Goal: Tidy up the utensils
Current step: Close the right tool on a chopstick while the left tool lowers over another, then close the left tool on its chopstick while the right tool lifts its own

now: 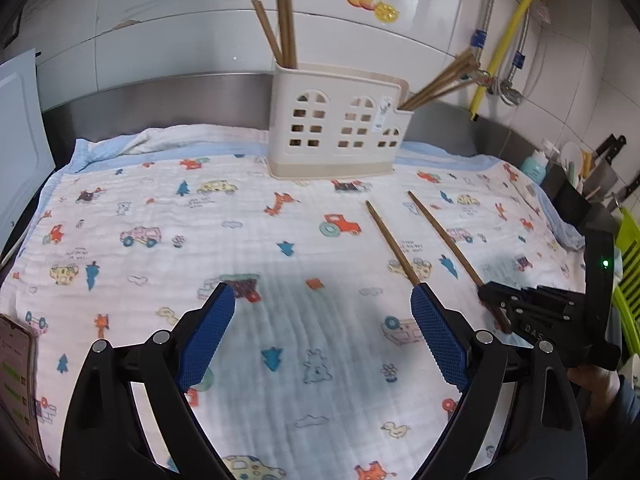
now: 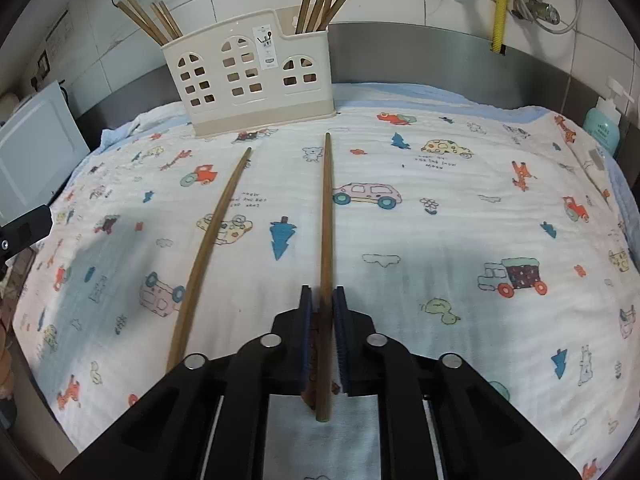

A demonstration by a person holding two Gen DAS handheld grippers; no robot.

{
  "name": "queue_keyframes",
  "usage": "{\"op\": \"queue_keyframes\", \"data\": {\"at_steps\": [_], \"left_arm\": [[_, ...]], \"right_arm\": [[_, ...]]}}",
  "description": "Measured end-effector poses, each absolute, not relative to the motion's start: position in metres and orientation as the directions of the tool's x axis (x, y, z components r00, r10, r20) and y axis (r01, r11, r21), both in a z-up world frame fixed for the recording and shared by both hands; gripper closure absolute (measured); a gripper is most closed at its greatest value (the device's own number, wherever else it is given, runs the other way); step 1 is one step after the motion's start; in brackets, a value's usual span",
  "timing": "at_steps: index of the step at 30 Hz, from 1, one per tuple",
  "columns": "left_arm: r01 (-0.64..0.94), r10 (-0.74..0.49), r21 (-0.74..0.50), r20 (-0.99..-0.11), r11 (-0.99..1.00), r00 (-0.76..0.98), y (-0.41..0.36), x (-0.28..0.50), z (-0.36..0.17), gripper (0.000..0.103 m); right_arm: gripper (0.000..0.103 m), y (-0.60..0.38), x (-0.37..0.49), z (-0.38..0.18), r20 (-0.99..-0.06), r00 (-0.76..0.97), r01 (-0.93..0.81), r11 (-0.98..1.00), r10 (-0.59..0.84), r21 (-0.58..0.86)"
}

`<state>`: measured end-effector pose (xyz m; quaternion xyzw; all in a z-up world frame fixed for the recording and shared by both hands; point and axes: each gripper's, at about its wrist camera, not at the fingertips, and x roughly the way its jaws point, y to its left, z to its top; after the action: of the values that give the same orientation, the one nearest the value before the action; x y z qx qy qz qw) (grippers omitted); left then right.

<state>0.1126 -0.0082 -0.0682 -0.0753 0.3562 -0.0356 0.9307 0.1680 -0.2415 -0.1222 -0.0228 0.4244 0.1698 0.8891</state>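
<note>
Right tongs [image 2: 320, 312] are clamped narrow on one chopstick [image 2: 327, 216], pinching it near its thick end while its tip points toward the back edge of the worktop. A second chopstick [image 2: 208, 248] lies loose on the printed cloth [image 2: 440, 240] just beside it, toward the left. Left tongs [image 1: 322, 304] gape wide, holding nothing, over the cloth near the front edge. The cream utensil holder [image 2: 248, 76] stands at the back edge, brown chopsticks sticking out of both its end compartments.
</note>
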Motion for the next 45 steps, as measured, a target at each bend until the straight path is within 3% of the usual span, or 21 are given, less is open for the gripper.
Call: {"op": "queue_keyframes", "data": {"at_steps": [16,18,24,26,27,29,40,45], "left_arm": [[-0.032,-0.066,-0.128,-0.69,0.991,0.721,-0.084,0.105,-0.092,0.017],[-0.03,-0.064,-0.123,-0.695,0.992,0.716,-0.094,0.106,-0.095,0.028],[-0.023,-0.098,-0.155,-0.726,0.988,0.681,-0.111,0.116,-0.109,0.051],[-0.03,-0.097,-0.158,-0.733,0.987,0.673,-0.113,0.12,-0.113,0.066],[-0.034,-0.103,-0.167,-0.74,0.985,0.665,-0.113,0.122,-0.116,0.068],[-0.043,-0.098,-0.168,-0.743,0.985,0.662,-0.115,0.125,-0.12,0.081],[-0.035,-0.077,-0.134,-0.744,0.99,0.664,-0.13,0.127,-0.127,0.085],[-0.061,-0.068,-0.143,-0.751,0.988,0.656,-0.124,0.129,-0.126,0.094]], "right_arm": [[0.097,-0.267,0.16,-0.106,-0.725,0.616,-0.302,0.942,0.309,0.146],[0.097,-0.27,0.158,-0.103,-0.718,0.621,-0.305,0.941,0.314,0.147],[0.097,-0.279,0.156,-0.103,-0.709,0.622,-0.311,0.936,0.332,0.165],[0.097,-0.281,0.157,-0.103,-0.707,0.623,-0.311,0.935,0.334,0.168],[0.097,-0.283,0.157,-0.103,-0.706,0.623,-0.311,0.935,0.338,0.172],[0.097,-0.285,0.158,-0.103,-0.703,0.623,-0.309,0.934,0.343,0.181],[0.097,-0.289,0.161,-0.107,-0.704,0.616,-0.308,0.93,0.354,0.198],[0.097,-0.288,0.159,-0.109,-0.707,0.615,-0.308,0.931,0.35,0.194]]}}
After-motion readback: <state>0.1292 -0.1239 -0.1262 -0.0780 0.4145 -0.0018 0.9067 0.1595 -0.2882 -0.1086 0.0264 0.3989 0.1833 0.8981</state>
